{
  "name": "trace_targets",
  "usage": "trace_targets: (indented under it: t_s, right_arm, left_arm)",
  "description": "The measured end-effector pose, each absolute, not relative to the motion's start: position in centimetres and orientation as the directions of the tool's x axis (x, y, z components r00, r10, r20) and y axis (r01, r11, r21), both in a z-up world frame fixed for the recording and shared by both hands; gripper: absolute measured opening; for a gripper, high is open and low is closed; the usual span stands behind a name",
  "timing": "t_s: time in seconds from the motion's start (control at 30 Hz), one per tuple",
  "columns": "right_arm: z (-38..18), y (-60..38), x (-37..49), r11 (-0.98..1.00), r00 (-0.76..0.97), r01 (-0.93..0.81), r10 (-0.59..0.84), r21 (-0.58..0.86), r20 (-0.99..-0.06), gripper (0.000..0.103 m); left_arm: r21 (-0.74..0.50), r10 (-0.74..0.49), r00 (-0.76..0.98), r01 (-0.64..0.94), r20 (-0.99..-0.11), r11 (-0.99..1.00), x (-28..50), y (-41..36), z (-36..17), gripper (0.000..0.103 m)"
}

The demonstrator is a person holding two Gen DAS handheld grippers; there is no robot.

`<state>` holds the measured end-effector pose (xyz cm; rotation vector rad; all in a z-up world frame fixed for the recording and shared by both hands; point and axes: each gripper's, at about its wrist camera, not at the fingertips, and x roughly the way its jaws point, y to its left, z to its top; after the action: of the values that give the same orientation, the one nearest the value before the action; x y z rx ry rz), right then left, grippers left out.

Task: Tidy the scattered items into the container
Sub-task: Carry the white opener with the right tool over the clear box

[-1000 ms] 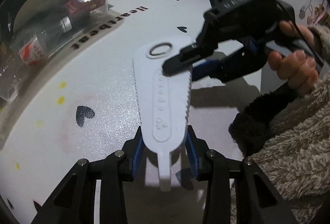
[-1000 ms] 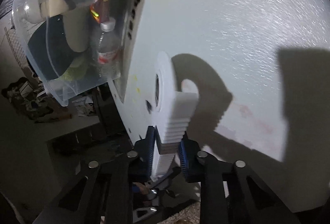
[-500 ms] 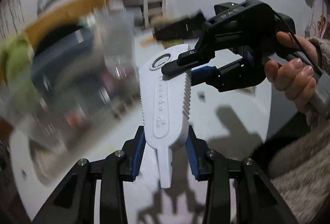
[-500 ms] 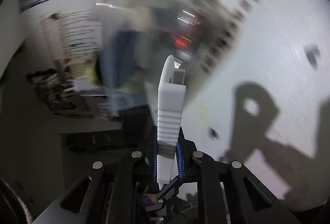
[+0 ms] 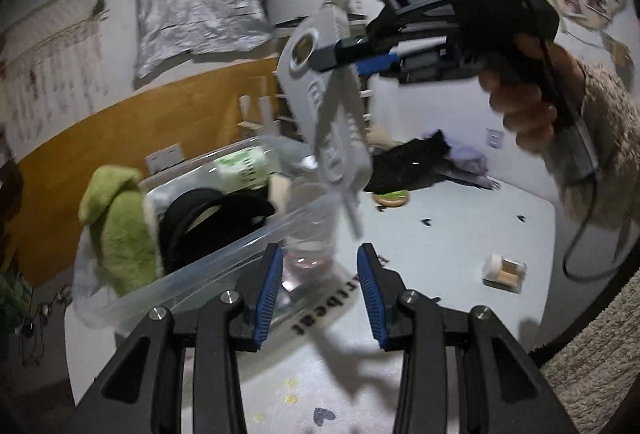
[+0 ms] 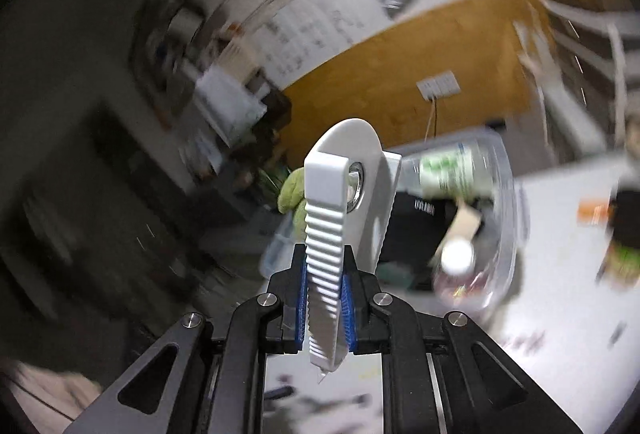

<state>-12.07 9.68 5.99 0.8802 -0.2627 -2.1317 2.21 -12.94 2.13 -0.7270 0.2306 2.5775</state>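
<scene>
A white plastic tool [image 5: 336, 130] with ribbed edges and a ring hole hangs in the air, tilted, over the clear plastic bin [image 5: 240, 250]. My right gripper [image 5: 352, 54] is shut on its wide end near the ring; a hand in a fuzzy sleeve holds that gripper. In the right wrist view the white tool [image 6: 324, 234] stands edge-on between the shut right gripper [image 6: 326, 298], with the bin [image 6: 504, 202] blurred behind it. My left gripper [image 5: 318, 294] stands open below the tool's thin stem, with nothing between its blue pads.
The bin holds a green plush [image 5: 120, 226], a black item [image 5: 208, 214], a green-labelled pack [image 5: 240, 170] and a clear bottle. On the white table [image 5: 440, 234] lie a small box [image 5: 504, 272], a black cloth pile [image 5: 408, 162] and a round disc [image 5: 392, 198].
Both grippers have risen off the table toward the bin. The white tool has slipped out of the left gripper and now hangs from the right gripper alone, which has rolled.
</scene>
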Motion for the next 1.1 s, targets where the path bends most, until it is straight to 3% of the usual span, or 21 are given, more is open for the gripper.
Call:
trace_targets:
  t_s: [0.2,0.33,0.47,0.7,1.1]
  right_arm:
    - [6.2,2.2,-10.8,-0.578,-0.459,0.816,-0.637,-0.009,-0.62,0.016]
    - [3.6,-2.2,-7.8,-0.338,-0.45,0.891,-0.576,-0.302,-0.683,0.016]
    - [0.2,-4.2,-5.4,-0.072,-0.439,0.88,-0.503,-0.47,-0.745,0.016]
    - [-4.4,-5.0,-3.4,0.323,-0.446,0.769,-0.347,-0.552,-0.825,0.016]
    - [-2.4,-7.7,-7.3,0.181,-0.475,0.852,-0.13,-0.492,-0.87,0.016]
  left_arm:
    - [0.003,0.292,-0.766,-0.358,-0.572,-0.934,0.1,-14.6,-0.4,0.038]
    - [-0.011,0.244,-0.76,-0.298,-0.602,-0.955,0.3,-15.4,-1.9,0.038]
    - [-0.024,0.217,-0.751,-0.259,-0.623,-0.966,1.5,-15.2,-3.2,0.038]
    - [-0.051,0.198,-0.735,-0.218,-0.649,-0.975,3.2,-14.6,-4.8,0.038]
    - [-0.113,0.22,-0.728,-0.194,-0.649,-0.975,3.4,-15.9,-6.2,0.038]
